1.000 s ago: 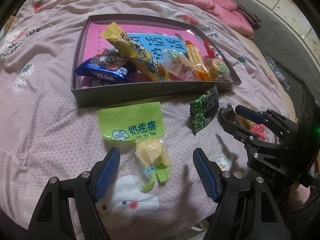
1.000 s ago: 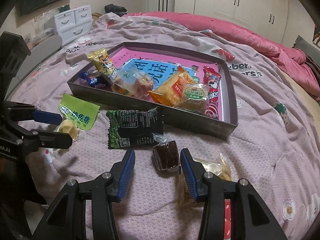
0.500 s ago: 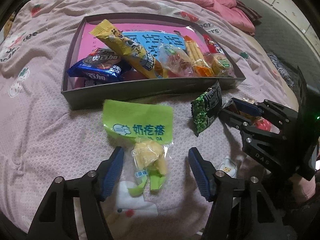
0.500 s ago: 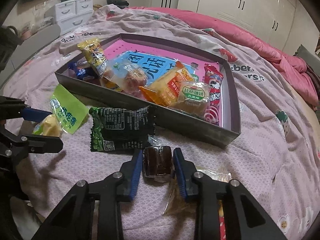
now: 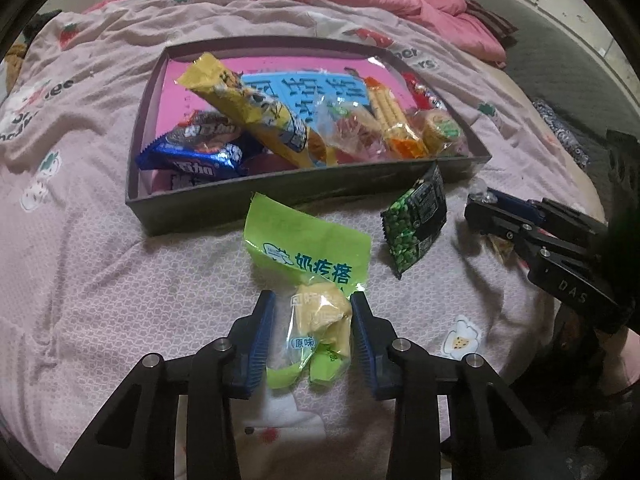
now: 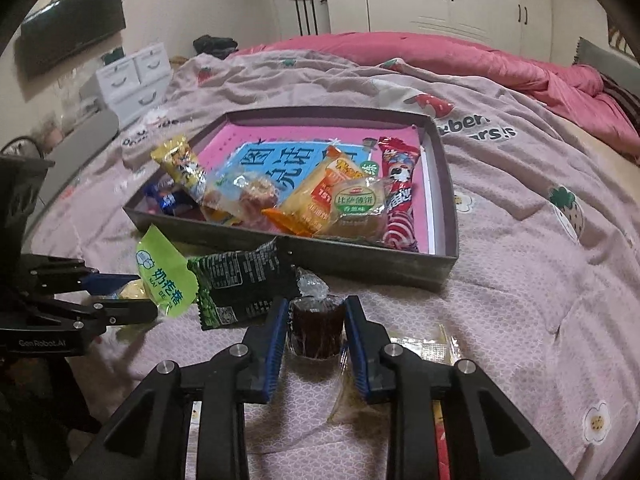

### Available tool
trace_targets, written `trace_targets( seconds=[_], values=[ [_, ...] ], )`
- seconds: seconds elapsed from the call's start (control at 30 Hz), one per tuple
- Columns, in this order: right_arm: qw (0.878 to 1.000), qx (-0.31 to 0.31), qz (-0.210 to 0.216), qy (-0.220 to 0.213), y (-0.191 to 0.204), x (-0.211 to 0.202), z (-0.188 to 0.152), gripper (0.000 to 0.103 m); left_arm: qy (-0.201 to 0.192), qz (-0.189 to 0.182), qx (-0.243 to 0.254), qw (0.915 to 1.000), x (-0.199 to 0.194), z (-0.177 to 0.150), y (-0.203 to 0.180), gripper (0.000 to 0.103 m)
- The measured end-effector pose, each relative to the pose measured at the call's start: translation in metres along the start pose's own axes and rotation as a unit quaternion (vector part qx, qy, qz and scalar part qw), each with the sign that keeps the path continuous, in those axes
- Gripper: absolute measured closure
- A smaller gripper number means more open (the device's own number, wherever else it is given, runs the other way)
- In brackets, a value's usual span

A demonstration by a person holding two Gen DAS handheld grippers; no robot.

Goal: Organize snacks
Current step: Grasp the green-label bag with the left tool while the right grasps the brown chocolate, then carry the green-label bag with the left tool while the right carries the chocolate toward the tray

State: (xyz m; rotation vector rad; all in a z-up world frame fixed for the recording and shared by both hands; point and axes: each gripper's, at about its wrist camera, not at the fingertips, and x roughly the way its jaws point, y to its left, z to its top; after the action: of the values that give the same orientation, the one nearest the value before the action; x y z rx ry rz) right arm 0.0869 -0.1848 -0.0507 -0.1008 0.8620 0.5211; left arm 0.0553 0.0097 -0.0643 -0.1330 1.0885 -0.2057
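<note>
Both pickups are being finished on the bedspread just near of the grey box (image 6: 360, 264): the left gripper (image 5: 312, 326), having just closed, is clamping the green milk-curd packet (image 5: 308, 256), the right gripper (image 6: 316, 322) is squeezing the brown wrapped sweet (image 6: 318, 326), and lifting over the near wall is coming next.

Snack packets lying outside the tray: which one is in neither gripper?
The dark green pea packet, lying loose by the tray. The lime-green packet sits in the left gripper; the brown sweet in the right gripper.

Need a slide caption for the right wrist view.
Right gripper clamps a brown wrapped candy before the snack tray.
</note>
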Motion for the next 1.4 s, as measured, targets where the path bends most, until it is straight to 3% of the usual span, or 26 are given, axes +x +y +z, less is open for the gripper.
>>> trace_targets(
  seconds=[0.17,0.27,0.43,0.63,0.9,1.4],
  values=[
    [1.0,0.014,0.012,-0.023,-0.006,-0.01,0.004,0.074,-0.033,-0.007,0.003,0.9994,-0.02,0.004,-0.001,0.064],
    [1.0,0.018,0.015,-0.011,-0.007,-0.006,0.002,0.074,-0.046,-0.008,0.002,0.9989,-0.028,0.006,0.0,0.064],
    [1.0,0.001,0.022,0.001,-0.001,-0.004,0.0,0.074,-0.045,-0.013,-0.003,0.9989,-0.028,0.006,0.002,0.064],
    [0.999,-0.029,-0.007,0.027,0.01,0.008,-0.005,0.069,-0.043,-0.018,0.0,0.9989,-0.026,0.005,0.0,0.064],
    [0.997,-0.062,-0.014,0.038,0.016,0.028,-0.006,0.071,-0.043,-0.022,-0.004,0.9988,-0.026,0.005,0.002,0.064],
    [0.998,0.016,0.026,-0.05,-0.004,-0.024,0.013,0.075,-0.094,-0.036,-0.017,0.9948,-0.055,0.016,0.006,0.064]
  ],
)
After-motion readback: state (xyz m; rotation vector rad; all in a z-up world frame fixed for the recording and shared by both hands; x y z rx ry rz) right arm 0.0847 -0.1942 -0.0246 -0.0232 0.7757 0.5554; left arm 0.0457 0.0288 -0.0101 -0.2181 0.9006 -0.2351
